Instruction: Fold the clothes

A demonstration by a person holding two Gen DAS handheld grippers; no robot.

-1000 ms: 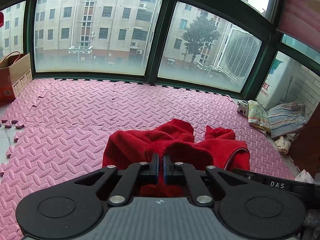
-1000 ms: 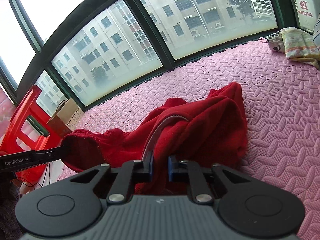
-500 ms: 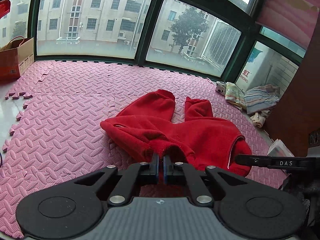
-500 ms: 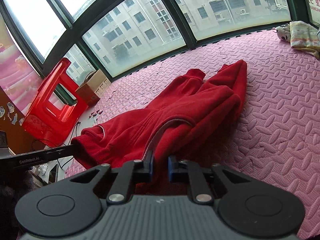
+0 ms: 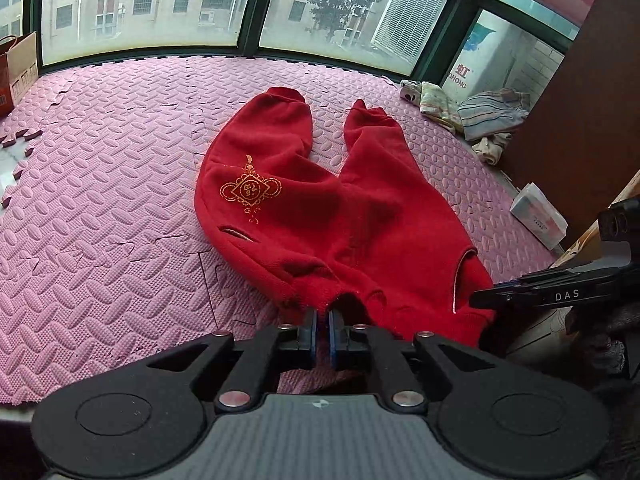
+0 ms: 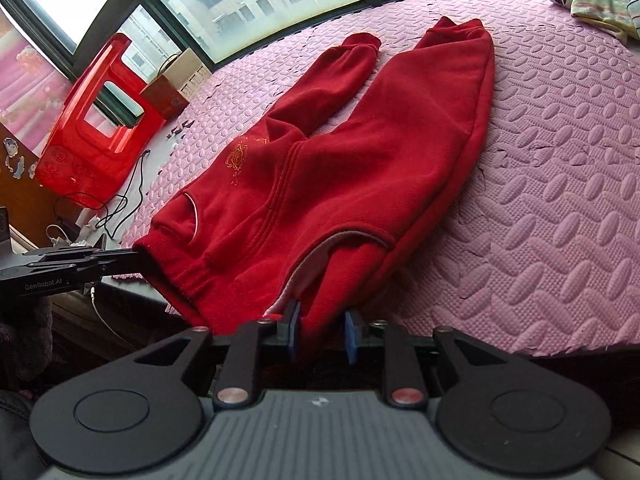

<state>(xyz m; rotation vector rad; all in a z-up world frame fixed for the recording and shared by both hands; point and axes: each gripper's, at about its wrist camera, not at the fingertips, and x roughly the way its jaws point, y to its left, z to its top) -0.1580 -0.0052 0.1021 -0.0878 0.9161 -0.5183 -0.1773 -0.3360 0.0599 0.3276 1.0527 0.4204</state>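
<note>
Item 1, nearest: left tongs (image 5: 322,330), jaws nearly together, pinching the ribbed waistband of the red trousers (image 5: 320,208). The hold looks thin, on the very hem.

Item 2: right tongs (image 6: 322,334), jaws parted and just been opening; waistband cloth lies between the pads, not visibly pressed on both sides. Judged released or near it.

Item 3: red trousers, fleece, spread front-up on the pink foam mat (image 5: 120,200), waistband at the near mat edge, 2 legs pointing away towards the window (image 5: 140,4). Gold knot emblem (image 5: 250,192) on 1 thigh; pocket slits gape pale.

Step in hand, as judged: laying flat before the first fold. To do it well: let both corners go only once the waistband lies on the mat, not over its edge; smooth the rumple between the tongs; bring the legs parallel, since they splay.

Item 4, beyond: heap of other clothes (image 5: 480,112) at the far right; red plastic stool (image 6: 96,120) and paper bag (image 6: 176,80) at the far left.
</note>
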